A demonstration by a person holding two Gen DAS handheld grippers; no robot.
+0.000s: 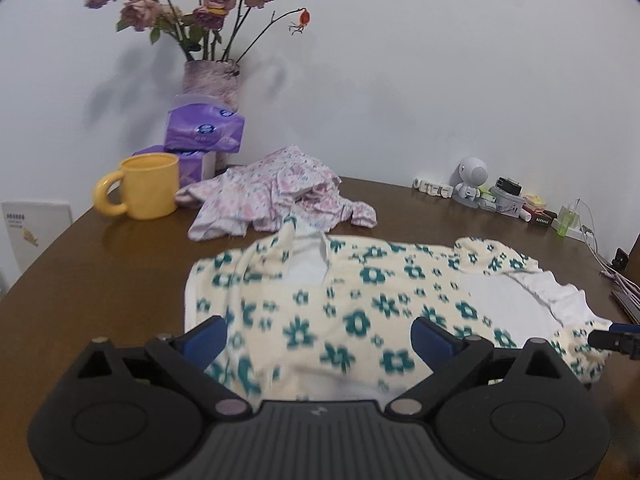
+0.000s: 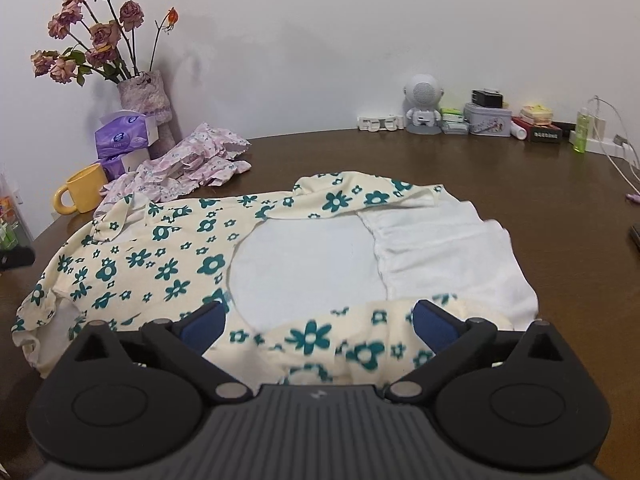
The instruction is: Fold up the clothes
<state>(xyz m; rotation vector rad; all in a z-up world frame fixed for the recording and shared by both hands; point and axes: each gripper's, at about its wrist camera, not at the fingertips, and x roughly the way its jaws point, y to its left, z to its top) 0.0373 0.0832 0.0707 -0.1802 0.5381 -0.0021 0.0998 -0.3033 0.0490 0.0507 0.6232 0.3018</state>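
Note:
A cream garment with teal flowers (image 1: 352,304) (image 2: 160,256) and a white inner part (image 2: 432,248) lies spread on the brown table (image 1: 100,280). My left gripper (image 1: 320,338) is open, its blue fingers (image 1: 206,340) wide apart over the garment's near left part. My right gripper (image 2: 318,322) is open too, hovering over the near hem, nothing pinched. The right gripper's tip (image 1: 612,338) shows at the garment's right edge in the left wrist view. A crumpled pink floral garment (image 1: 276,196) (image 2: 188,164) lies behind.
A yellow mug (image 1: 140,186) (image 2: 82,188), purple tissue packs (image 1: 204,130) (image 2: 124,136) and a vase of dried roses (image 1: 212,80) (image 2: 146,94) stand at the back left. A white robot figure (image 2: 422,106), boxes and cables (image 2: 616,148) line the back right by the wall.

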